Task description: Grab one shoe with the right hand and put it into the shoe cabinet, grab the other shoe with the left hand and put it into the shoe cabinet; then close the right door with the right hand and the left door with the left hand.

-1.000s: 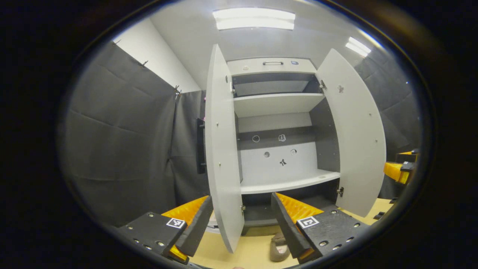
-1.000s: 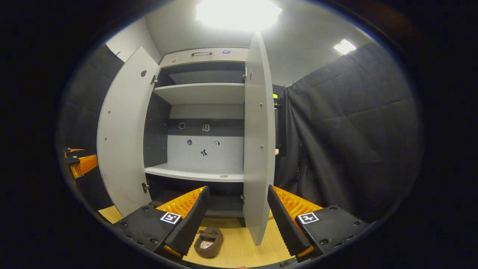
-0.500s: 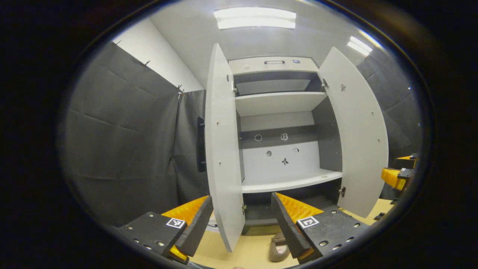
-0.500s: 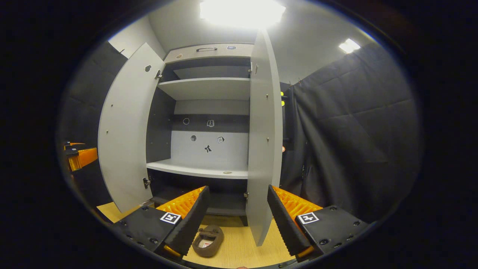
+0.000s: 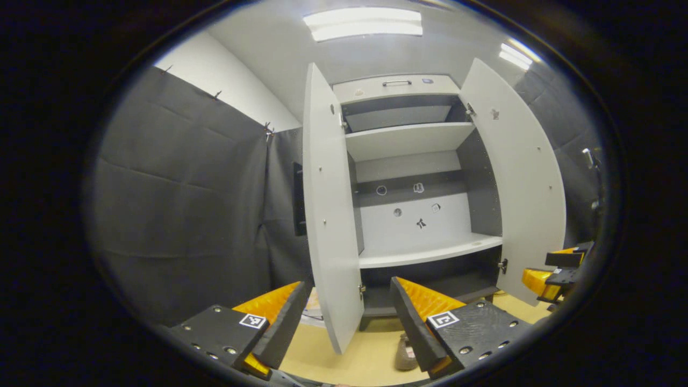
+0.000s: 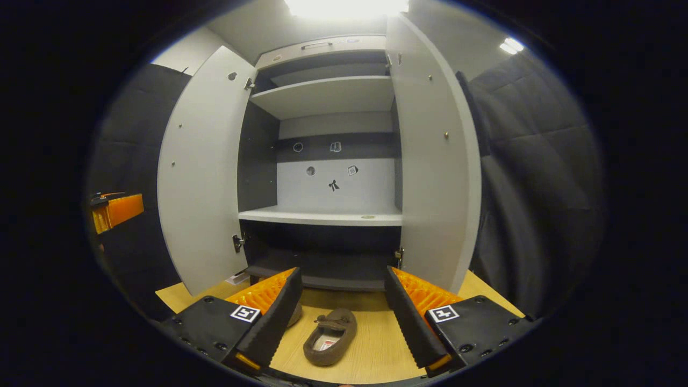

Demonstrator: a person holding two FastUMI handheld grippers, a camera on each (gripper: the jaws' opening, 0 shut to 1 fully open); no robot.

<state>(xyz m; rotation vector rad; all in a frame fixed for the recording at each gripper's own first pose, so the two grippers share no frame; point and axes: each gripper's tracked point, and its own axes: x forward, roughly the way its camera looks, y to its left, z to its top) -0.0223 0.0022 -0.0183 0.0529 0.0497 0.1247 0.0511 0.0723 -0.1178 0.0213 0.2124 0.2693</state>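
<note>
At the bottom of the right gripper view, the right gripper point(image 6: 341, 317) gapes wide and empty; a brown shoe point(image 6: 330, 337) lies on the floor point(image 6: 376, 349) between its fingers, before the open cabinet point(image 6: 328, 215). The left gripper point(image 5: 346, 317) is likewise wide open, empty, a shoe point(image 5: 404, 352) at lower centre beside its finger.

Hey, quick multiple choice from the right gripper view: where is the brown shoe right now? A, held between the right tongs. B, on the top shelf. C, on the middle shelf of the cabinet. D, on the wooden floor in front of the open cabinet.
D: the brown shoe lies on the wooden floor before the open shoe cabinet, between the spread fingers of the right tongs, untouched.
</note>
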